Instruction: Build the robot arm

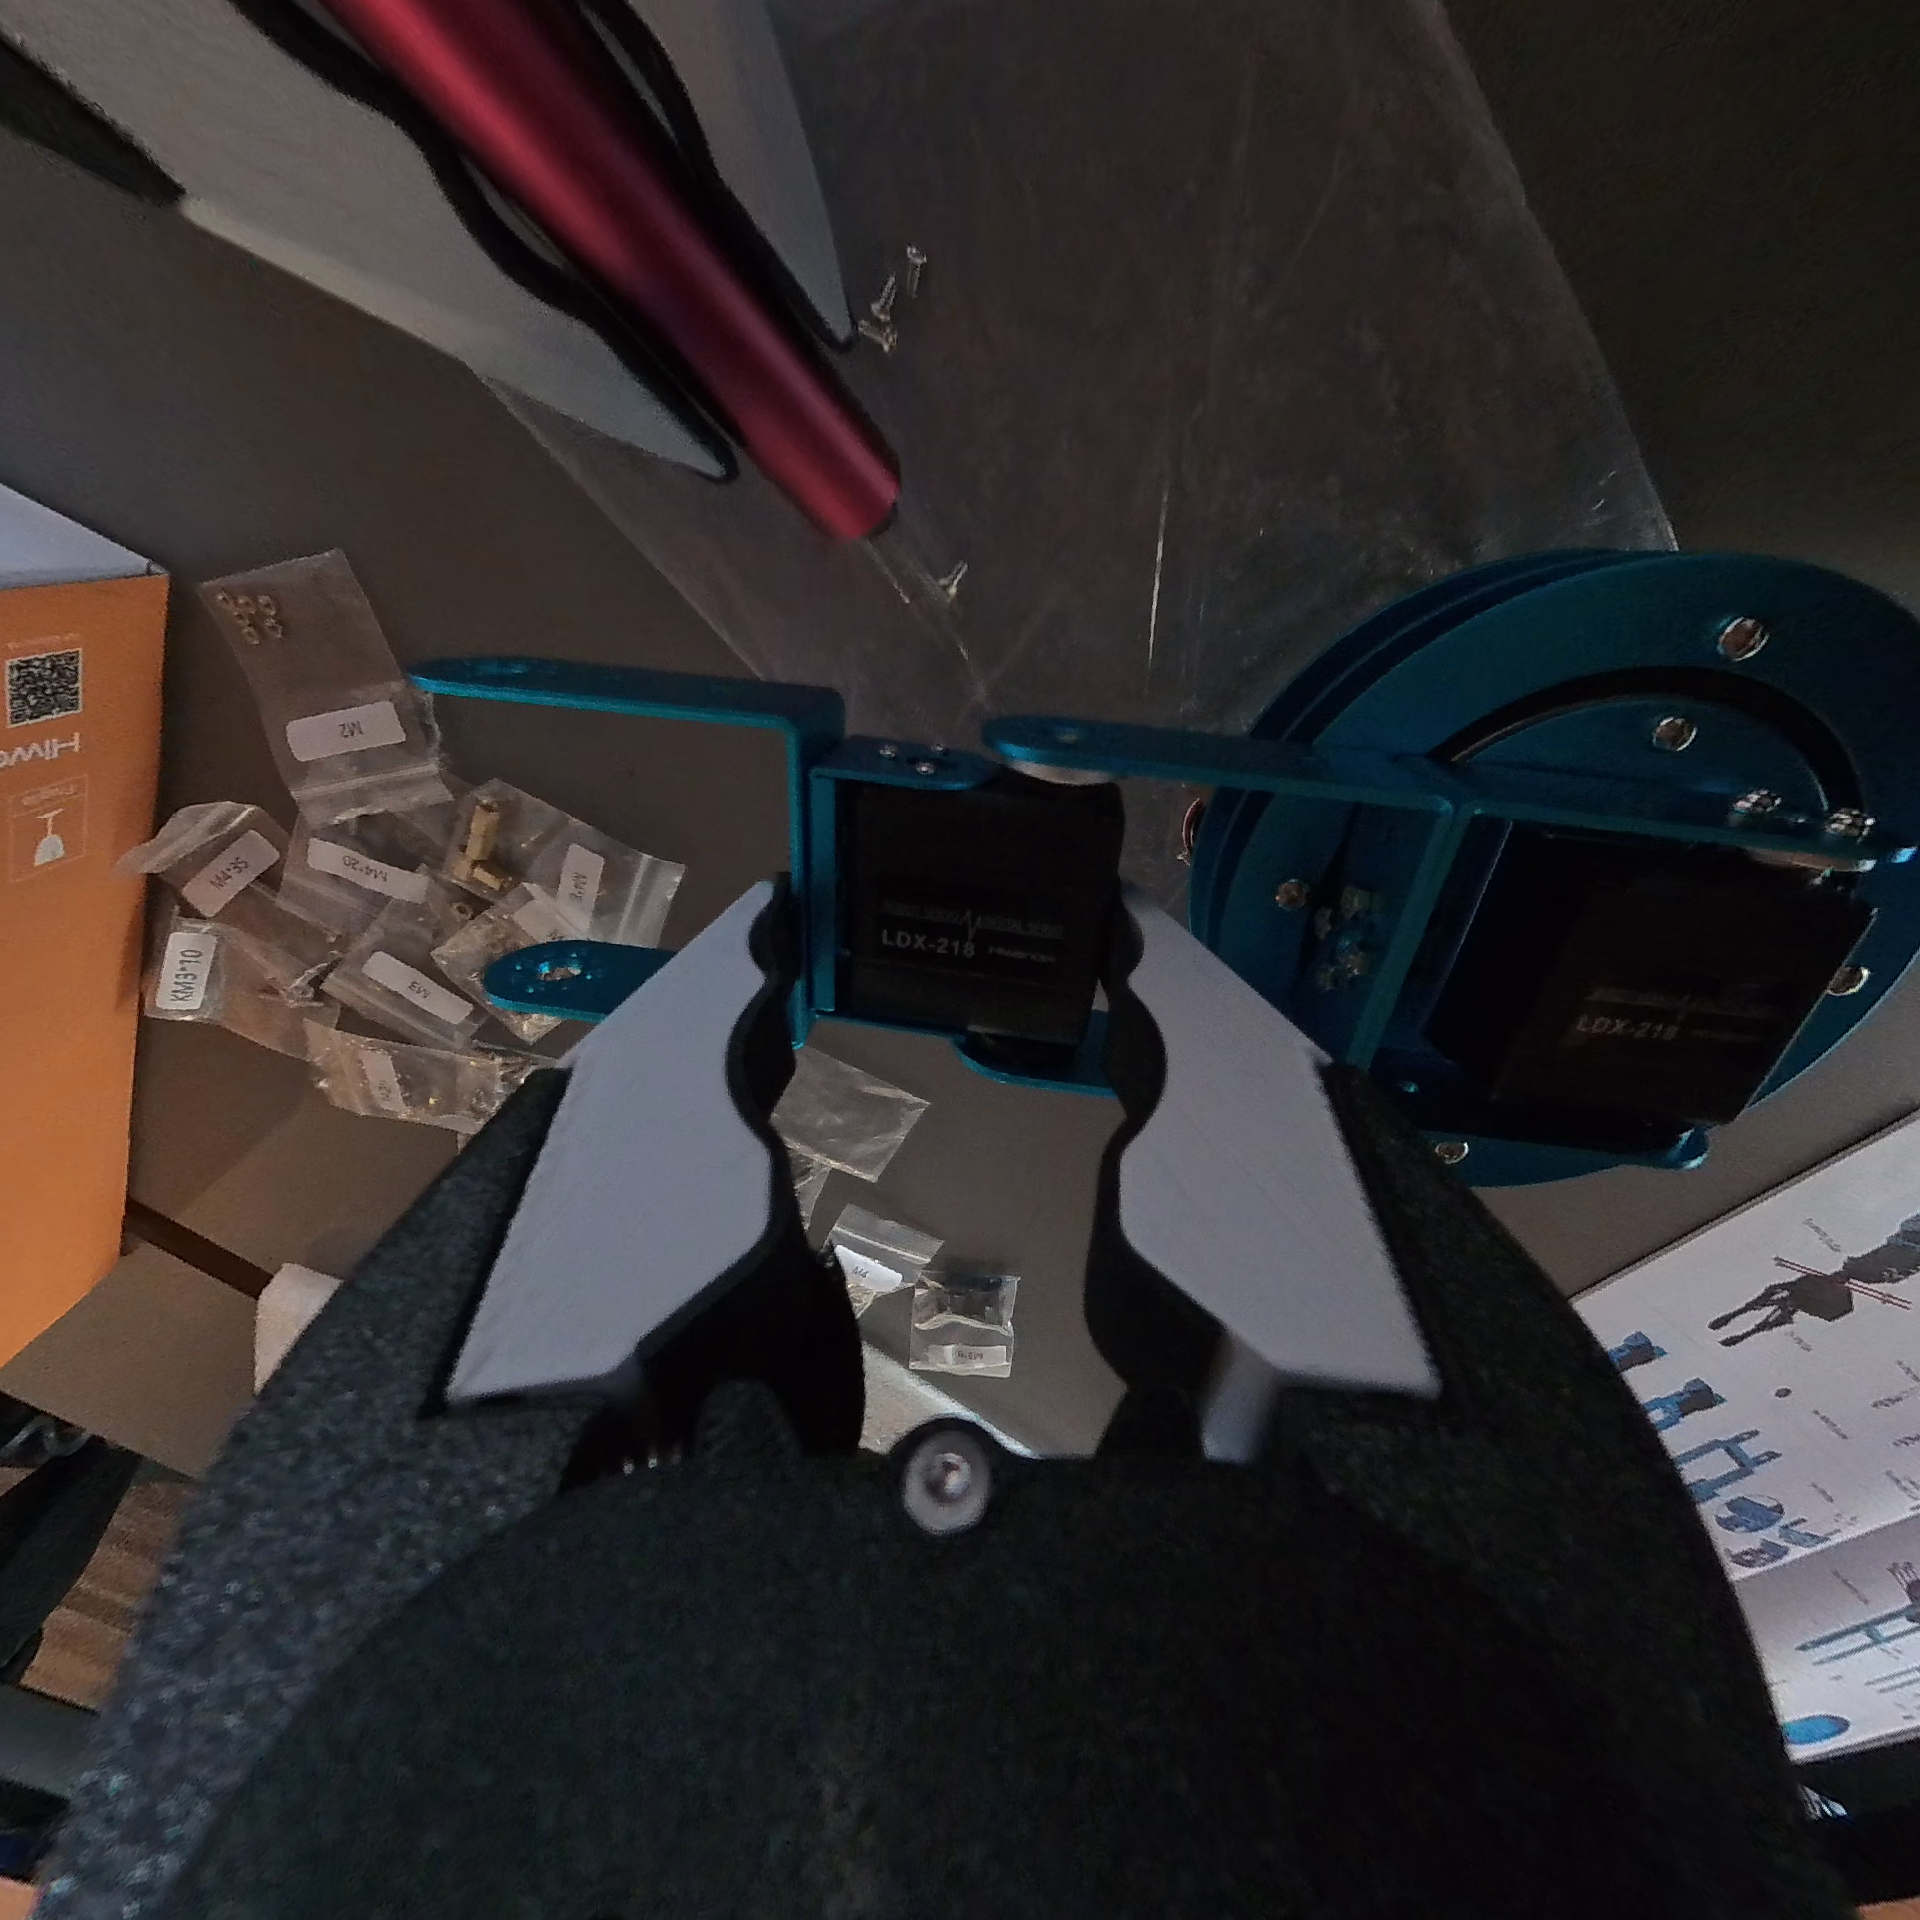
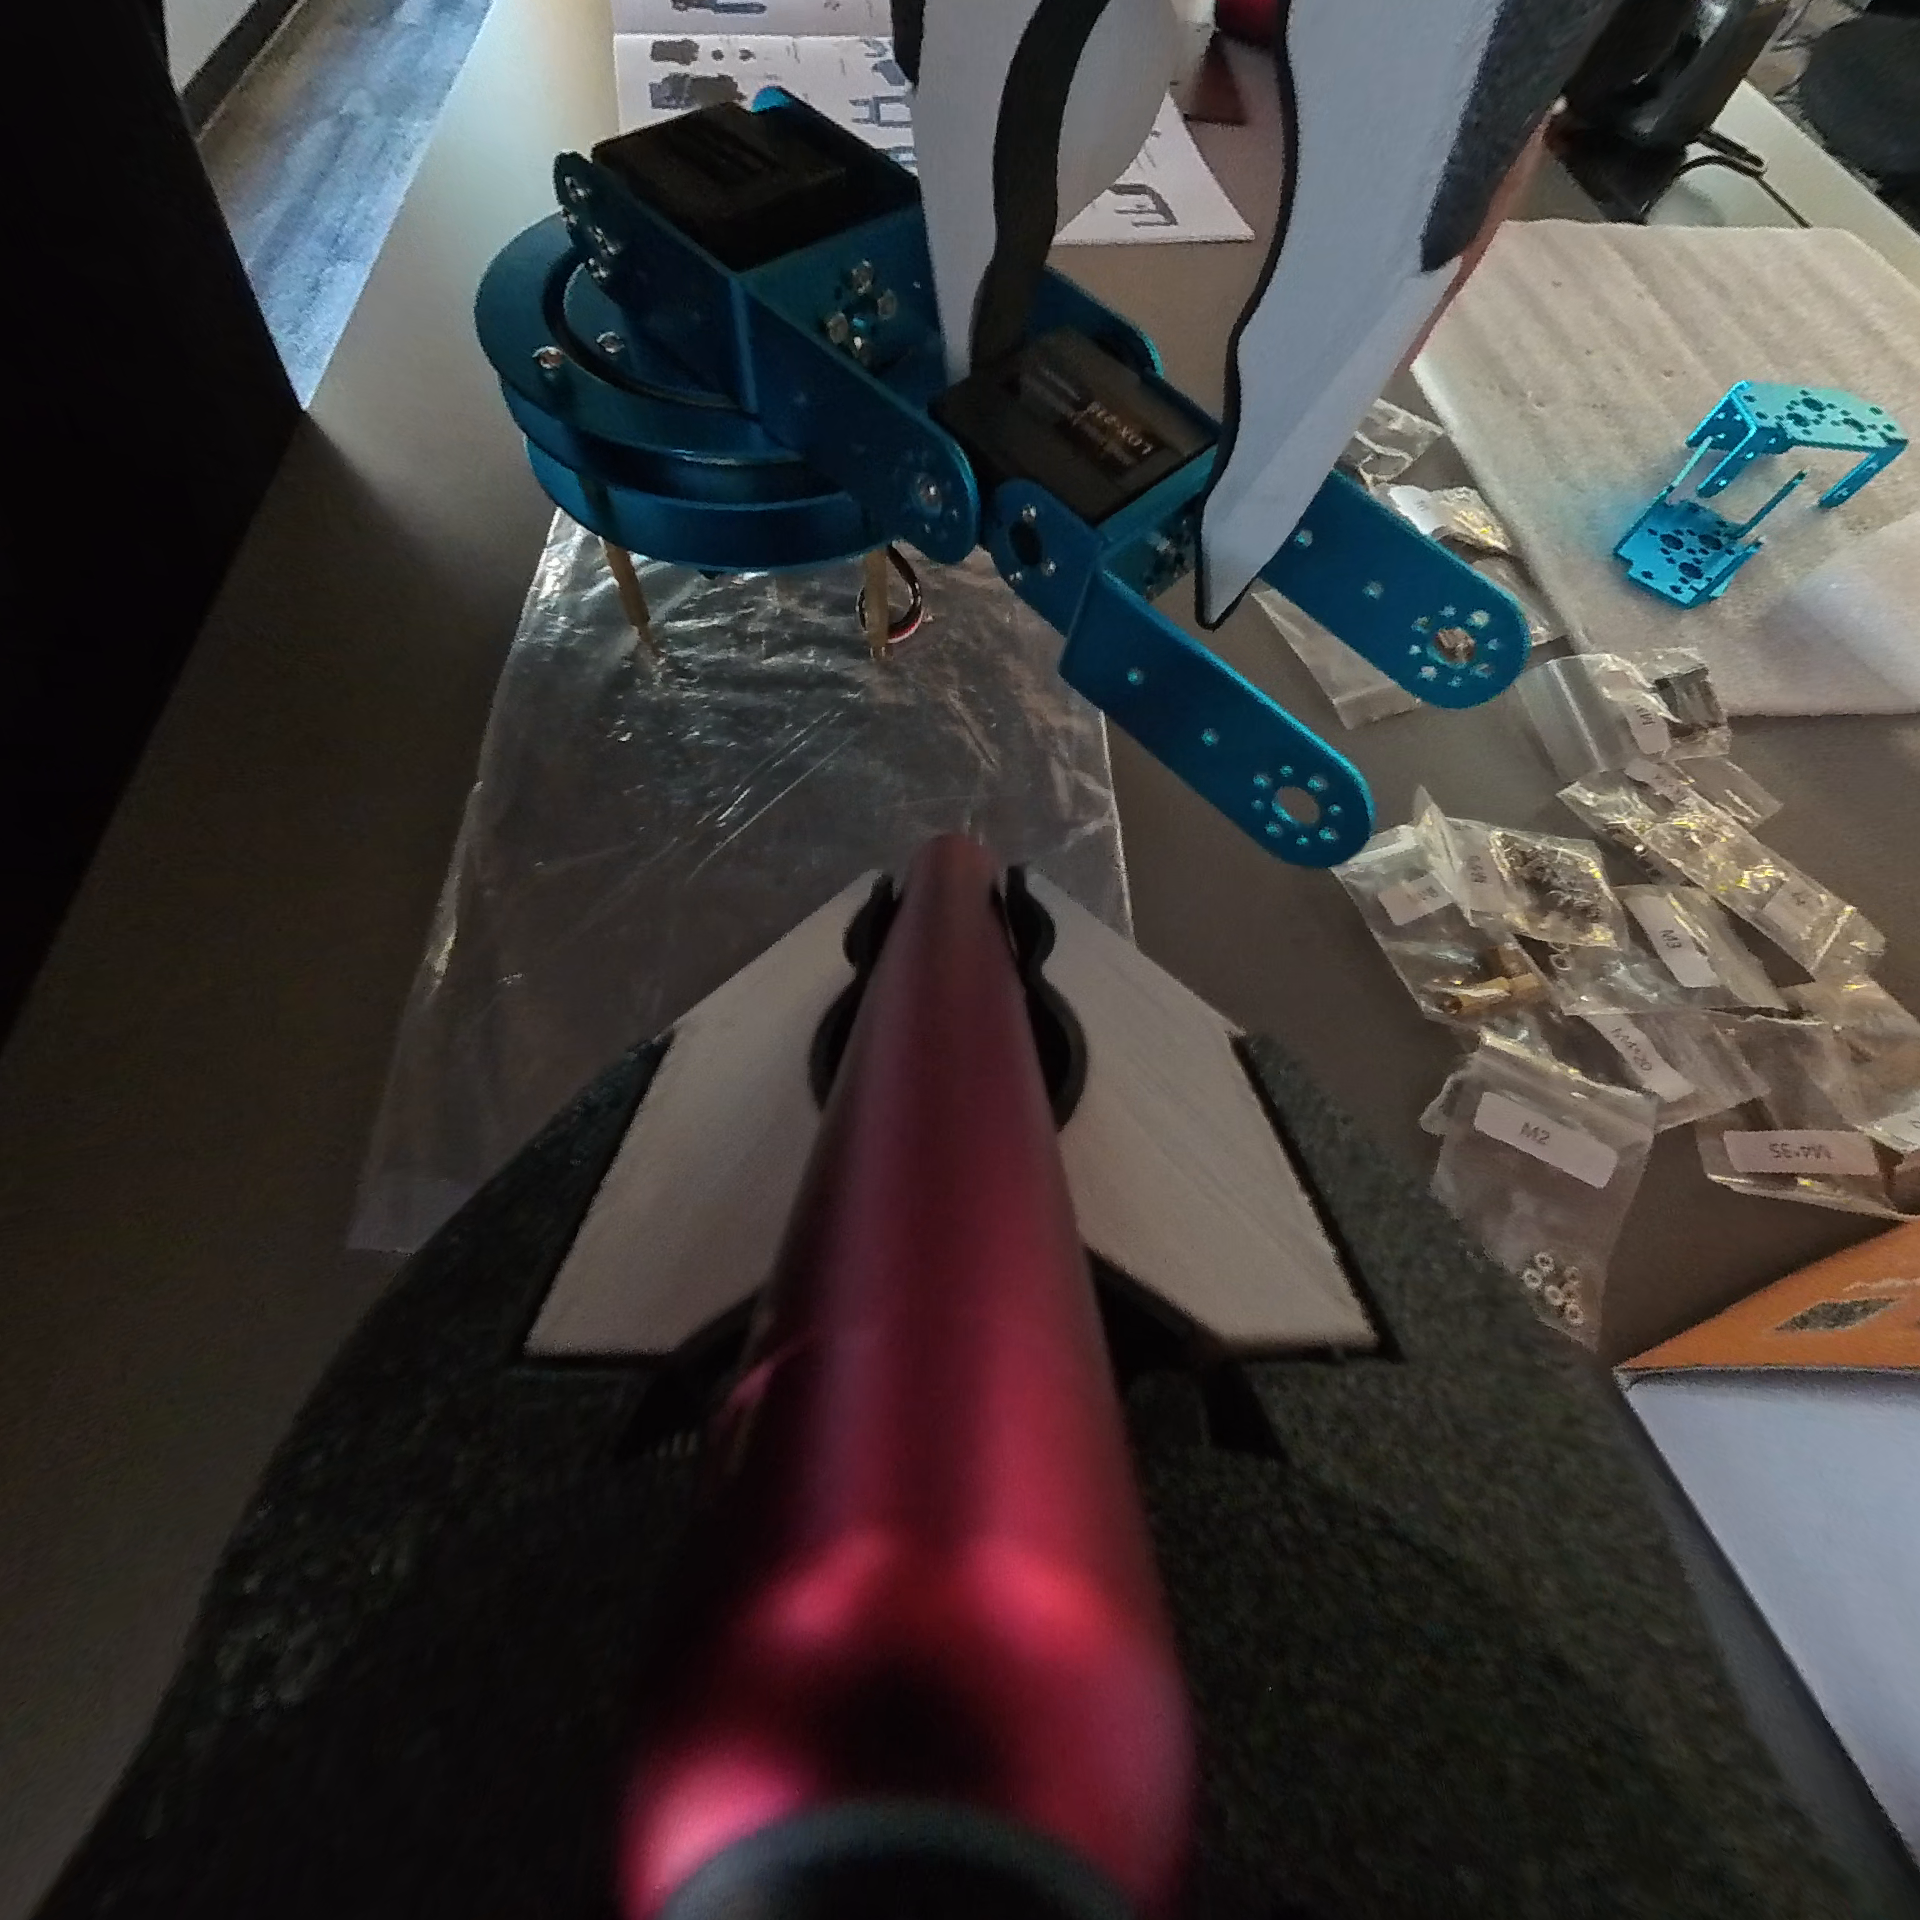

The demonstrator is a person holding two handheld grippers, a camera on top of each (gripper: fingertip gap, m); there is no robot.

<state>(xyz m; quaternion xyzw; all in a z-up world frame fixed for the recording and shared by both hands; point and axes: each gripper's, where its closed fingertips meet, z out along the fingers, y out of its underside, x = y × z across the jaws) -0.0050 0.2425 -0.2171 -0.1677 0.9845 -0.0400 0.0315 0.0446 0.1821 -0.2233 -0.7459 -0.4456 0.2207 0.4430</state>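
My left gripper (image 1: 951, 914) is shut on a black servo (image 1: 977, 904) in its blue bracket (image 1: 816, 883), one finger on each side. The bracket's arms join a round blue turntable base (image 1: 1558, 727) with a second servo. My right gripper (image 2: 951, 888) is shut on a red cylindrical tool (image 2: 935, 1247) that points toward the assembly from a short way off. In the right wrist view the base (image 2: 665, 457) stands on brass legs (image 2: 631, 592) over a clear plastic bag (image 2: 779, 748). The left gripper (image 2: 1091, 457) comes down onto the servo from above. The red tool (image 1: 644, 260) also shows in the left wrist view.
Several small bags of screws (image 2: 1662, 987) lie right of the assembly. An orange box (image 1: 73, 935) stands beyond them. A loose blue bracket (image 2: 1766, 488) sits on white foam (image 2: 1621, 343). An instruction sheet (image 1: 1766, 1403) lies behind. A few loose screws (image 1: 883, 312) lie on the plastic. The table edge (image 2: 312, 416) runs at left. Across from one pair of fingers to the other is roughly 9 centimeters.
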